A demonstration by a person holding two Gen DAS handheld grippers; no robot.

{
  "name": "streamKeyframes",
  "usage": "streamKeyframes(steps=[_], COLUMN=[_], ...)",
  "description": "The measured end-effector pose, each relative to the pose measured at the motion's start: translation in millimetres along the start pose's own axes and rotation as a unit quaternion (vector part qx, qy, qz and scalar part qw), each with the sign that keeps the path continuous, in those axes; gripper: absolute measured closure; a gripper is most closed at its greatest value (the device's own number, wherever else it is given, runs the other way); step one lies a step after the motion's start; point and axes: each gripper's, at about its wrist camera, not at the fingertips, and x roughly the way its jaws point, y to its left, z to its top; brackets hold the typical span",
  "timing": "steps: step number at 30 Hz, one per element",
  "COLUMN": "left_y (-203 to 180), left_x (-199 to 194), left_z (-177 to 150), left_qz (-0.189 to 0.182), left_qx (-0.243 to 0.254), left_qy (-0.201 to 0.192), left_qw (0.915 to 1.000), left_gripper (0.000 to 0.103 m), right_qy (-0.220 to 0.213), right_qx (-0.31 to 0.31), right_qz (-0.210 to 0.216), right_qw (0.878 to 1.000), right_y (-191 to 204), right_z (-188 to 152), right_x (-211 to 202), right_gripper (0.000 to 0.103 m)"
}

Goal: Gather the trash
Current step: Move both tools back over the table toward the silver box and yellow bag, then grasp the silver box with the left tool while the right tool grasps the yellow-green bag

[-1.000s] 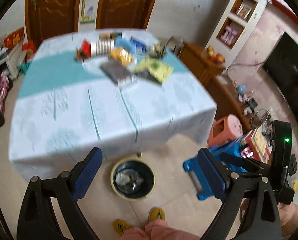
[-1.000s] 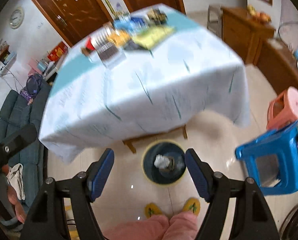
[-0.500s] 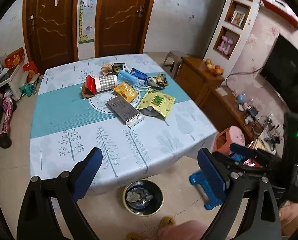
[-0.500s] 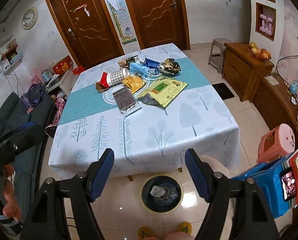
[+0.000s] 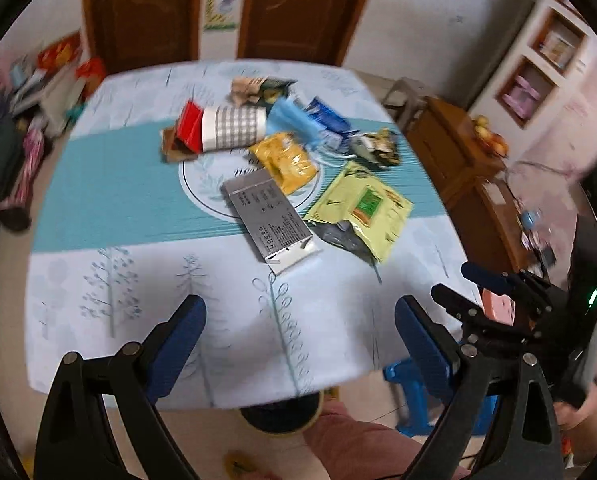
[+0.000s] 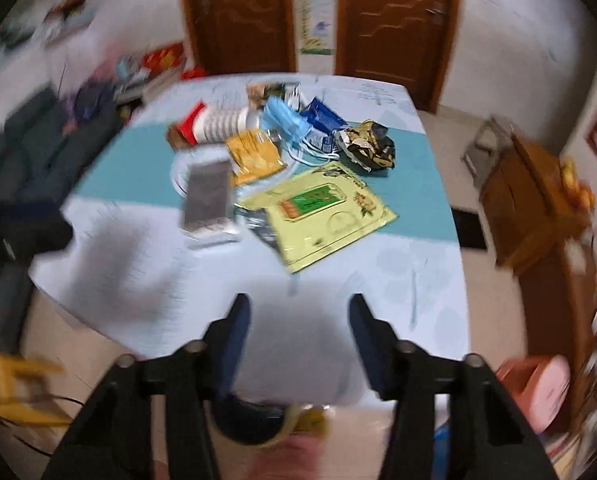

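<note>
Across the middle of both wrist views I see the table (image 5: 146, 304) in its pale tree-print cloth, the trash lying in a loose cluster on the teal band. From the left wrist view: a grey box (image 5: 267, 216) at centre, a yellow-green pouch (image 5: 364, 208) touching it on the right, an orange packet (image 5: 284, 160) above, and a checked cup (image 5: 234, 126) on its side toward the upper left. My left gripper (image 5: 298, 332), at the lower edge, has its jaws spread wide with nothing between them. My right gripper (image 6: 300, 334) is closing on empty air, jaws apart. Below the table edge, the bin (image 5: 282, 416) is half hidden.
</note>
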Motion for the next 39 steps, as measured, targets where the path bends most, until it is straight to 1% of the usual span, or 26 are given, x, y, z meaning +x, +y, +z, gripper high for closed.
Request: streamKeyframes(steps=[2,6,8,11,12,14,21,22,23,24,26,28,30,31,33,36,39], left_y=[1,6,10,12,13,13,17,19,20,20,22,25,28,29,32,35,38], left_x=[20,59,75,89,92,97,99,98,98,97,96,95,95,96,98,108,120], left_z=[8,19,22,23,24,26,37,38,40,40,43,46,48,49,50,53,55], left_qz=[0.008,0.021,0.027,0.036,0.038,0.042,0.047,0.046,0.045,0.046,0.048,0.05,0.053,0.054,0.054,0.054,0.052], left_qx=[-0.019,-0.069,-0.097,-0.119,-0.123,-0.129,-0.152,-0.154,-0.158,-0.159,-0.161,-0.163,-0.167,-0.169,-0.174,-0.181,-0.192], left_qy=[0.005,0.021,0.026,0.027,0.028,0.027,0.017,0.015,0.013,0.012,0.009,0.005,0.003,0.003,0.006,0.019,0.036], left_qw=[0.9998,0.9971,0.9946,0.9919,0.9913,0.9903,0.9872,0.9868,0.9864,0.9862,0.9857,0.9853,0.9846,0.9841,0.9833,0.9819,0.9794], left_gripper=[0.009,0.01,0.01,0.01,0.01,0.01,0.01,0.01,0.01,0.01,0.01,0.01,0.01,0.01,0.01,0.01,0.01], right_qy=[0.003,-0.002,-0.007,-0.025,-0.045,-0.064,-0.121,-0.126,-0.132,-0.133,-0.129,-0.125,-0.12,-0.119,-0.118,-0.115,-0.112], right_qx=[-0.048,-0.151,-0.209,-0.263,-0.276,-0.299,-0.352,-0.354,-0.353,-0.351,-0.342,-0.331,-0.312,-0.302,-0.27,-0.228,-0.187], right_qz=[-0.013,-0.033,-0.045,-0.056,-0.053,-0.054,-0.07,-0.073,-0.069,-0.06,-0.035,-0.023,-0.002,0.007,0.038,0.077,0.116], right_qw=[0.999,0.988,0.977,0.963,0.959,0.95,0.926,0.924,0.924,0.925,0.93,0.935,0.942,0.946,0.955,0.964,0.969], right_y=[-6,-12,-11,-8,-7,-2,15,16,16,16,13,12,8,6,-1,-11,-23], right_z=[2,1,-1,-2,-1,1,14,17,21,24,32,41,50,54,64,80,92], right_x=[21,58,77,92,92,95,109,111,112,112,112,115,116,115,108,99,90], right_gripper=[0.055,0.055,0.055,0.055,0.055,0.055,0.055,0.056,0.063,0.075,0.092,0.092,0.097,0.097,0.099,0.1,0.102])
